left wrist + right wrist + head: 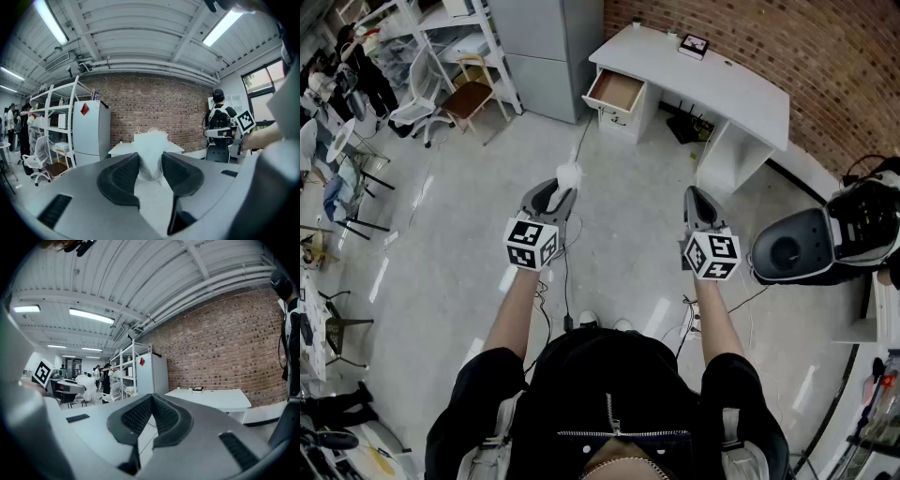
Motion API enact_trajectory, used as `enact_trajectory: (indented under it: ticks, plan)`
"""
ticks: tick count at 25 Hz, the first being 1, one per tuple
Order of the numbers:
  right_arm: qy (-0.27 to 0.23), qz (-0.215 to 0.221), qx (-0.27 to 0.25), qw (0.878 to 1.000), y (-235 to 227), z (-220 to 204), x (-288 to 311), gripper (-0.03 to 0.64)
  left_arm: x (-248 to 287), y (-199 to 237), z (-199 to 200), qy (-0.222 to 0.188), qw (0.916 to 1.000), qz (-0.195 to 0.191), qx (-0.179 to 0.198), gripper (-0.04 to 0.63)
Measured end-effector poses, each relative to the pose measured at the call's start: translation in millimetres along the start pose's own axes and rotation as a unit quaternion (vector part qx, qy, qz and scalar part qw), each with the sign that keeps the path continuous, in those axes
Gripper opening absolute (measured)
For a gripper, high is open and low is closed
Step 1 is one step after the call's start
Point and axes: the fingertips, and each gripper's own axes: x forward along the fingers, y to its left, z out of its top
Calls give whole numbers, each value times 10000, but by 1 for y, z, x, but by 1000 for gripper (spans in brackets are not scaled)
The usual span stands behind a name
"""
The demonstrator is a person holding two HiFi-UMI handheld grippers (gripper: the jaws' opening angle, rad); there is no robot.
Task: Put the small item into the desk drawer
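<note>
My left gripper [563, 187] [150, 161] is shut on a small white crumpled bag [569, 173] [151, 152], which sticks out forward between the pads. My right gripper [694, 197] [151, 401] is shut with nothing in it; its pads meet at the tips. Both are held level above the floor, side by side. Ahead stands a white desk [712, 84] [123, 149] [220, 398] against the brick wall, with its drawer [616, 91] pulled open at the left end; the drawer looks empty inside.
A small dark-framed object [693, 45] [197, 389] lies on the desk top. A grey cabinet [546, 52] [91, 133] stands left of the desk, shelves and chairs [441, 84] further left. A black and white machine [825, 239] sits at the right. Cables trail on the floor [609, 225].
</note>
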Motion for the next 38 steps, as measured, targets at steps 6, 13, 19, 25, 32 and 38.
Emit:
enact_trajectory:
  ticks: [6,13,19,25,32,38]
  plan:
    - [-54,63,-22,10000,5,2,13,5,8,11,1,-24,10000,-16,-24,161]
    - [86,92,5,9999,42,-4,23,6,-6,33,-2,-26,9999,-108,-12,161]
    - [107,25,86,9999,63,-18,21,6,-17,45,-15,-27,9998,-198,20,161]
    - [193,66,137,9997,53,-24,39,6,9,58,-18,27,9997,-243,-55,161]
    - [192,71,231,9995,38,-18,58,6,35,59,-7,39,9994,-326,-45,161]
    - [251,256,201,9992,-6,-20,129,6,109,80,-8,121,9996,-244,-64,161]
